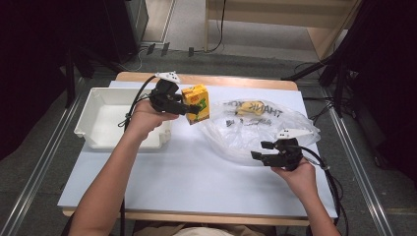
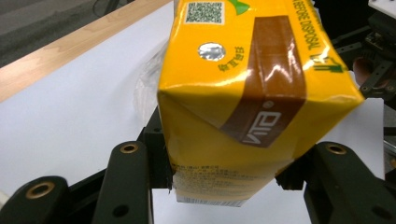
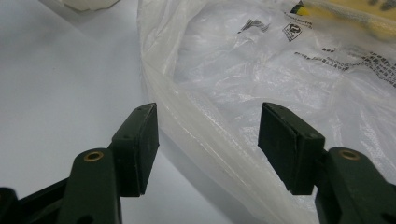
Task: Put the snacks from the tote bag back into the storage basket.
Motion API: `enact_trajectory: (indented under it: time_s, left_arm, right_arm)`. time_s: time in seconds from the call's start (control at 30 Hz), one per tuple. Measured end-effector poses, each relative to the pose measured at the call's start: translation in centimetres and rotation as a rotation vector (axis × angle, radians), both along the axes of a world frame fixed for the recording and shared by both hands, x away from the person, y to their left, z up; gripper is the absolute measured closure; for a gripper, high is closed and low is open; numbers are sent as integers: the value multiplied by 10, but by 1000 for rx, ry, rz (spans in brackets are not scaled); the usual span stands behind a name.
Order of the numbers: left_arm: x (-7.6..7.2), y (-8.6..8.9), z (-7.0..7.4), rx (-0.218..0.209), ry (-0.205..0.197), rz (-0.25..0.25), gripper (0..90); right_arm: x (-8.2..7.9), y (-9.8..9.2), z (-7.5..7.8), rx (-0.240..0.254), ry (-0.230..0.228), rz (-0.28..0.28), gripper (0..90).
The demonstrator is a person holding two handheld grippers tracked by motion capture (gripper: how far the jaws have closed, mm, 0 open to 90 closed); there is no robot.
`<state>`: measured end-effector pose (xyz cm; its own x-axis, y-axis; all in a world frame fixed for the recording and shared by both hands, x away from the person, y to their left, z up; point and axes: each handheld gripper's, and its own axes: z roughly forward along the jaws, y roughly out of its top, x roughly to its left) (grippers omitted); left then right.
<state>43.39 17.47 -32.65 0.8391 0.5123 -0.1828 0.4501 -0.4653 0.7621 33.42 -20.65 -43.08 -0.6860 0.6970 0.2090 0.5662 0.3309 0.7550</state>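
Left gripper clamps the yellow juice carton upright above the table; the white tray sits just to its left, nearer this hand; right gripper hangs open over the plastic bag's rim.

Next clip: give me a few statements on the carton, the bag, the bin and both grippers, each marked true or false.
1. The left gripper is clamped on the yellow drink carton. True.
2. The carton lies inside the white bin. False: it is held up over the table, beside the bin.
3. The right gripper is squeezing the plastic bag shut. False: its jaws stand open, with the bag's edge between them, untouched by the pads.
4. Something yellow shows inside the plastic bag. True.
5. The bag sits left of the bin in the high view. False: it sits to the right.
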Motion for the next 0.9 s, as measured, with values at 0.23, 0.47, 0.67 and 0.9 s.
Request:
enact_trajectory:
  time_s: [0.23,0.47,0.67,0.9]
  left_arm:
    - [7,13,-2,6,-7,38,515]
    - [9,22,-2,11,-11,63,515]
    - [10,28,-1,18,-20,79,515]
    - [12,35,0,25,-24,97,515]
  right_arm:
    - [0,0,0,-3,-3,3,389]
    - [0,0,0,-5,-5,2,389]
    - [0,0,-1,-6,-4,0,389]
    - [0,-1,0,-5,-4,0,389]
